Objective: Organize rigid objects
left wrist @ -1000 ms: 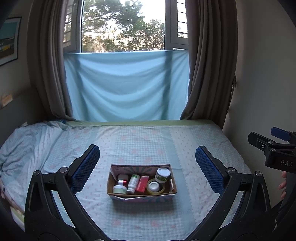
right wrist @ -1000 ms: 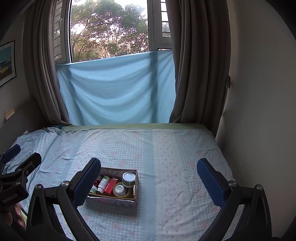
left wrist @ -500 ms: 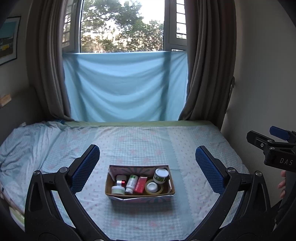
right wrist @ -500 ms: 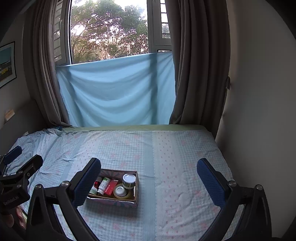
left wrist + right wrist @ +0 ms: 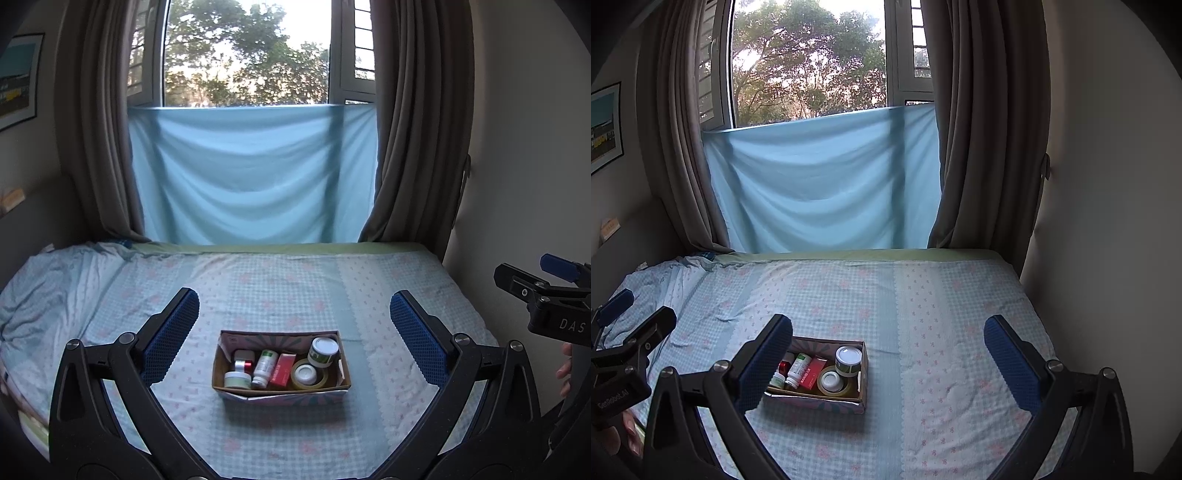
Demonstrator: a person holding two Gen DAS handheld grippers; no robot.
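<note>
Left wrist view: left gripper (image 5: 294, 334) jaws spread wide, holding nothing. Cardboard box (image 5: 281, 394) on bed (image 5: 388, 295), centred between fingers, well beyond them; bottles, jars, tape roll (image 5: 309, 374) inside.
Right wrist view: right gripper (image 5: 888, 356) released, unloaded; box lower left behind left finger.

A checked bedsheet (image 5: 280, 291) fills the lower frame. Above it, a light blue cloth (image 5: 251, 173) hangs across the window (image 5: 245, 51), flanked by brown curtains (image 5: 417, 122). A framed picture (image 5: 18, 77) sits upper left.
</note>
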